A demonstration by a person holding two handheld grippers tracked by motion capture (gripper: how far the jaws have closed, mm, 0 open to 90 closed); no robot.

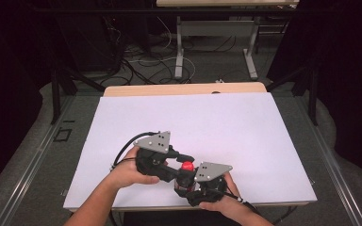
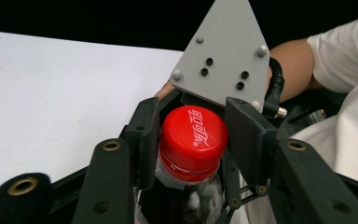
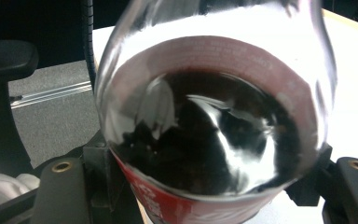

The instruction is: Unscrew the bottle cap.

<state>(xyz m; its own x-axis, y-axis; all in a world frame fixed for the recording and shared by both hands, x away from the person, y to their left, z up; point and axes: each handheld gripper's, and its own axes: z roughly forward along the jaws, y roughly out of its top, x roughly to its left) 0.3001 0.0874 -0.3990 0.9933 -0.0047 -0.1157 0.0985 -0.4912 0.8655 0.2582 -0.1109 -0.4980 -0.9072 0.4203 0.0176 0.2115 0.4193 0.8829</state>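
I had the cola bottle (image 1: 185, 178) near the front edge of the white table (image 1: 207, 127), between my two hands and close to my body. My right gripper (image 3: 205, 186) was clamped shut around the bottle's body at its red label; in the right gripper view the clear shoulder bulged toward the camera with dark drink inside, and the black jaws pressed in on either side. My left gripper (image 2: 193, 140) stood around the red cap (image 2: 193, 135), one pad on each side. The left-hand pad seemed to touch the cap's ribbed skirt, but a thin gap might have remained on the other side, so I could not tell for certain that I was gripping it. I judged the bottle fairly heavy for its size, since it looked mostly full, and its liquid would slosh if I tipped it. The plastic wall was smooth and would give under a hard squeeze, so the labelled waist was the sensible place to hold it steady. The cap was stiff and ribbed, a good purchase for twisting, but small, so the pads needed to sit square on its sides or they would skid off.
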